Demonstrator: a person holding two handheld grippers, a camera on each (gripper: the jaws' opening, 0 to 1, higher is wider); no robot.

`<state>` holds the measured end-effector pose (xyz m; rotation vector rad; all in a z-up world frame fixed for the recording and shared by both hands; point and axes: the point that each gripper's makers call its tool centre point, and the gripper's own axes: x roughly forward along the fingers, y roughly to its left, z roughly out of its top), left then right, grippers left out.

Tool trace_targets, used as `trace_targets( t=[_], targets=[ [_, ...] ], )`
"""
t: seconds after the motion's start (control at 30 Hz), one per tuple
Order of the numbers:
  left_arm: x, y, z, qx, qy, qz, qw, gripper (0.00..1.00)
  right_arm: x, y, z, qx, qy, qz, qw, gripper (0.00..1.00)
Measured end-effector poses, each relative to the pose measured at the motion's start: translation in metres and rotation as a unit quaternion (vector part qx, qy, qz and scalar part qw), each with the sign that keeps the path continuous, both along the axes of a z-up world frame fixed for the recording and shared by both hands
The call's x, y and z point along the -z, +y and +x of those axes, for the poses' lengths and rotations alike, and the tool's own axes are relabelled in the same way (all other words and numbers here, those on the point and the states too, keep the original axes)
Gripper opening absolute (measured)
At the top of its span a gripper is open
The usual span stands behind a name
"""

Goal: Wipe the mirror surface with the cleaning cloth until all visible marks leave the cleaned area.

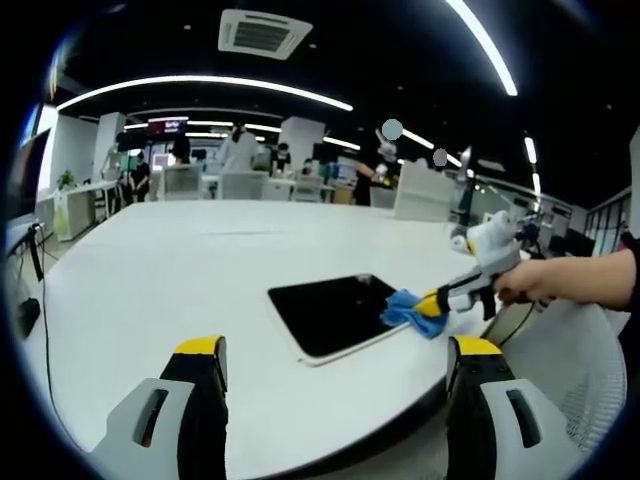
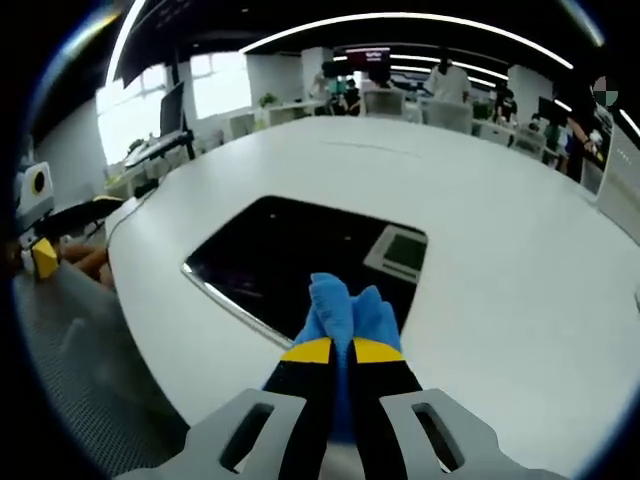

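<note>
A dark rectangular mirror (image 1: pixel 330 312) with a pale rim lies flat on the white table (image 1: pixel 180 270). In the left gripper view my left gripper (image 1: pixel 335 350) stands open near the table's front edge, nothing between its jaws, short of the mirror. My right gripper (image 1: pixel 432 302) comes in from the right, held by a hand, shut on a blue cleaning cloth (image 1: pixel 410 312) that rests at the mirror's right edge. In the right gripper view the blue cloth (image 2: pixel 345 310) sticks out from my shut right gripper (image 2: pixel 333 352) over the mirror (image 2: pixel 290 255), which reflects a ceiling vent.
The table's curved edge (image 2: pixel 150 330) runs close to the mirror, with grey floor beyond it. A person's hand and sleeve (image 1: pixel 575 280) hold the right gripper. Desks, chairs and people stand far behind the table (image 1: pixel 240 170). A white box (image 1: pixel 425 192) sits at the far right of the table.
</note>
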<state>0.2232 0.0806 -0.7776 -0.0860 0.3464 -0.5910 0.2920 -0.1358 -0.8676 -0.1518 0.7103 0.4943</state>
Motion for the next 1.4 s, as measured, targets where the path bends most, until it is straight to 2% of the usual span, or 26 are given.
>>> trace_targets(
  t=[0.73,1.0,1.4],
  targets=[
    [-0.002,0.002,0.005,-0.008,-0.006,0.001,0.9999,0.92,0.0,-0.001,0.006,0.016,0.014,0.008,0.9997,0.0],
    [-0.003,0.002,0.006,-0.008,-0.007,-0.001,0.9999,0.92,0.001,-0.001,0.027,0.009,0.019,-0.012,0.9997,0.0],
    [-0.002,0.002,0.006,-0.01,-0.006,0.0,0.9999,0.92,0.001,-0.005,0.047,0.01,0.015,-0.014,0.9997,0.0]
  ],
)
